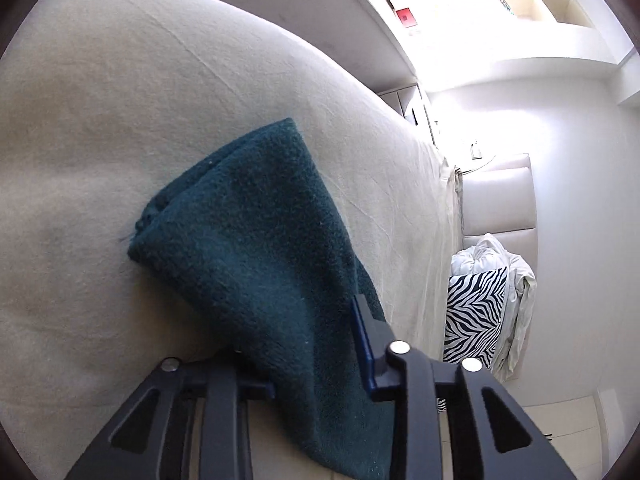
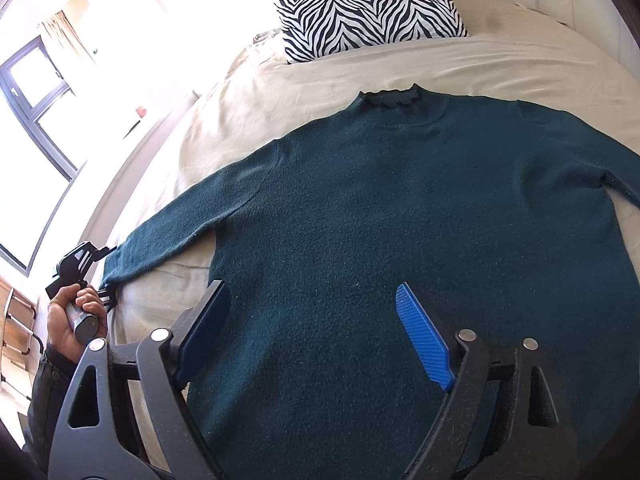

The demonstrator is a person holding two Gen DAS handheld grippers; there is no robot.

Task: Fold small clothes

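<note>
- Left gripper (image 2: 102, 276): at the bed's (image 2: 520, 64) left edge, jaws clamped on the cuff of the sweater's (image 2: 400, 208) sleeve (image 1: 248, 248); the sleeve runs out from between the jaws onto the bed.
- Sweater: teal, spread flat, front up on the bed, collar toward the zebra pillow (image 2: 368, 12).
- Right gripper (image 2: 316, 332): jaws released, spread wide above the sweater's lower body; left jaw near the side edge, nothing between them.

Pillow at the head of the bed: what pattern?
Black-and-white zebra stripes on the pillow, clearest in the right wrist view.
</note>
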